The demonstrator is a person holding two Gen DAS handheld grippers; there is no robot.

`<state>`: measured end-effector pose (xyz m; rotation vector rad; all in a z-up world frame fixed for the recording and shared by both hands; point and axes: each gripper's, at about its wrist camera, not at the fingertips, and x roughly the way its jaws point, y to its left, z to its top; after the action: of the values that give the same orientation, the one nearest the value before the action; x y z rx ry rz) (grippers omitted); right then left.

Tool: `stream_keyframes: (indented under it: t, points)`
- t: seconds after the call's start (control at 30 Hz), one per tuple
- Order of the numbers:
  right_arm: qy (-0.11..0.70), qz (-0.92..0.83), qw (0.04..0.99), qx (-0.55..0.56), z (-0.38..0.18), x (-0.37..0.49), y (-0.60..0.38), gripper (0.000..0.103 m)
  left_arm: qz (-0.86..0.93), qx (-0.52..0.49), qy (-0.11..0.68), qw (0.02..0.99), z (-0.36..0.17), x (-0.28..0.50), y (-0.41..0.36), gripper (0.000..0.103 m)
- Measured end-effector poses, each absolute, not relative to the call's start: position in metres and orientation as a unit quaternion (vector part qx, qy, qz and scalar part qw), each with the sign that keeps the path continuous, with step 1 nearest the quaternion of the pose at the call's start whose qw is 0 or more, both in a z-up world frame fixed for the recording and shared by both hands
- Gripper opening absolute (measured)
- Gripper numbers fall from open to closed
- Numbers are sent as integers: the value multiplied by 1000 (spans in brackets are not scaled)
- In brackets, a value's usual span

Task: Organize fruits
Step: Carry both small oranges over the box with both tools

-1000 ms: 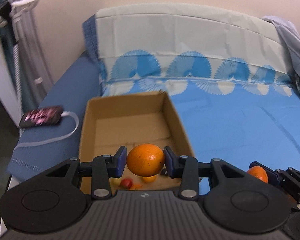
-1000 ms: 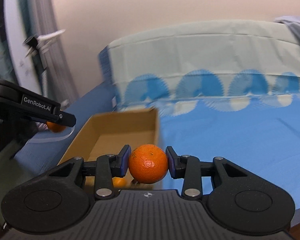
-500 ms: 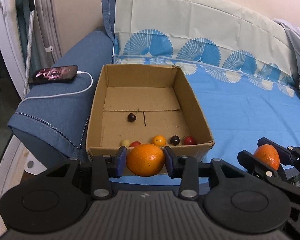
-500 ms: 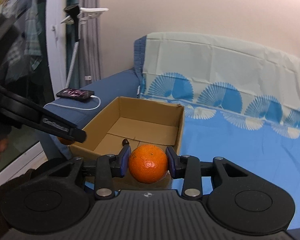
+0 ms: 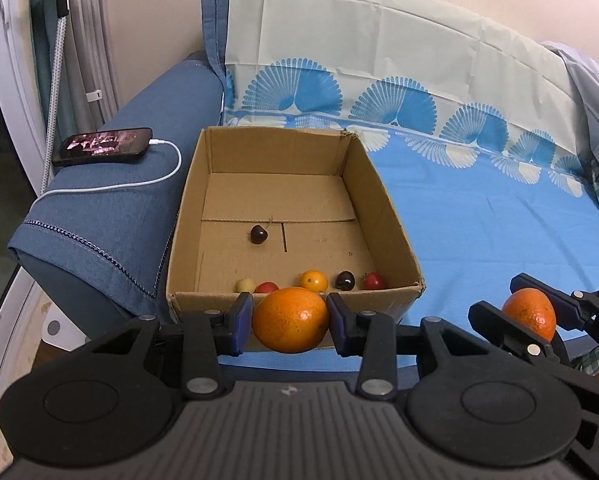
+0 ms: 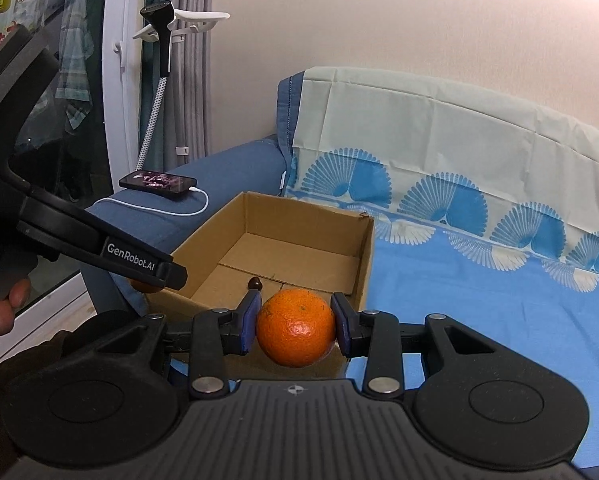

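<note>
My left gripper (image 5: 290, 320) is shut on an orange (image 5: 289, 318), held just in front of the near wall of an open cardboard box (image 5: 203, 184). My right gripper (image 6: 295, 330) is shut on a second orange (image 6: 296, 326), also short of the box (image 6: 363, 264), at its near right corner. That orange and gripper show at the right in the left wrist view (image 5: 530, 316). Inside the box lie several small fruits: a dark cherry (image 5: 259, 234), a small orange one (image 5: 313, 280), red ones (image 5: 374, 280) and a pale one (image 5: 245, 284).
The box stands on a blue patterned bedsheet (image 5: 499, 232). A phone (image 5: 103, 146) on a white cable (image 5: 139, 184) lies on the blue sofa arm (image 5: 111, 216) left of the box. A white door frame and a phone stand (image 6: 167, 32) are at far left.
Both grippers have drawn back and risen from over the box, each still holding its orange. The box interior and its small fruits have come into full view.
</note>
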<state>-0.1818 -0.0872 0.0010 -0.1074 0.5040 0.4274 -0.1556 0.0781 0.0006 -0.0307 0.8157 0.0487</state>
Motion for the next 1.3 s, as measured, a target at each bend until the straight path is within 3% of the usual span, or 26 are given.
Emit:
stream_keyframes:
  t: [1.3]
  points:
    - [296,195,934,-41,-19,-152,-80,39,23,-31,438,898,-27,-125,95,44]
